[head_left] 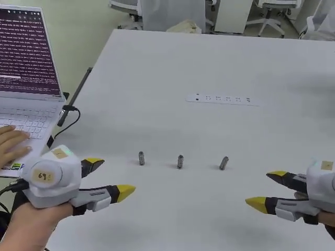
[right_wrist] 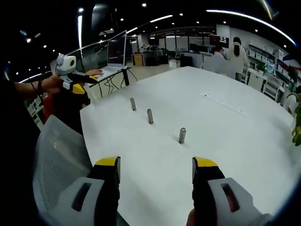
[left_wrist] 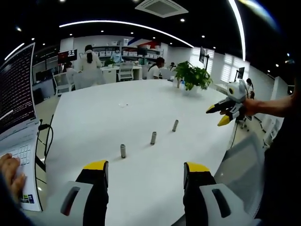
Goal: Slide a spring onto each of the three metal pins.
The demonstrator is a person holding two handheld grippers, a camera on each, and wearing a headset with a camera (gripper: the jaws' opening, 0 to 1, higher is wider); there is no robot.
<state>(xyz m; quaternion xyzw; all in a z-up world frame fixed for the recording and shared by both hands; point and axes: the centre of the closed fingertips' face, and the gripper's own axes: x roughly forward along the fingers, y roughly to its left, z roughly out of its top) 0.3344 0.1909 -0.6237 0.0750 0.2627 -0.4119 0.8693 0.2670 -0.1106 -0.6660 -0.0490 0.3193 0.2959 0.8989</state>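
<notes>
Head view: nearest the viewer, two hand-held grippers hover above a smooth white bench (head_left: 209, 63), on the near side of the middle pin (head_left: 180, 161). The left gripper (head_left: 112, 177) and the right gripper (head_left: 264, 189) both have their yellow-tipped jaws spread apart, holding nothing. A second pin (head_left: 141, 158) stands beside the middle pin toward the laptop (head_left: 26, 78), and a third pin (head_left: 223, 163) on the opposite side seems to lean slightly. All three are short grey metal uprights with ribbed, coiled outlines, so each probably already wears its spring (right_wrist: 150, 116). Any coil sitting high should be pressed lightly, straight down the pin, so nothing topples. Beyond the middle pin lies a flat white power strip (head_left: 222, 99).
</notes>
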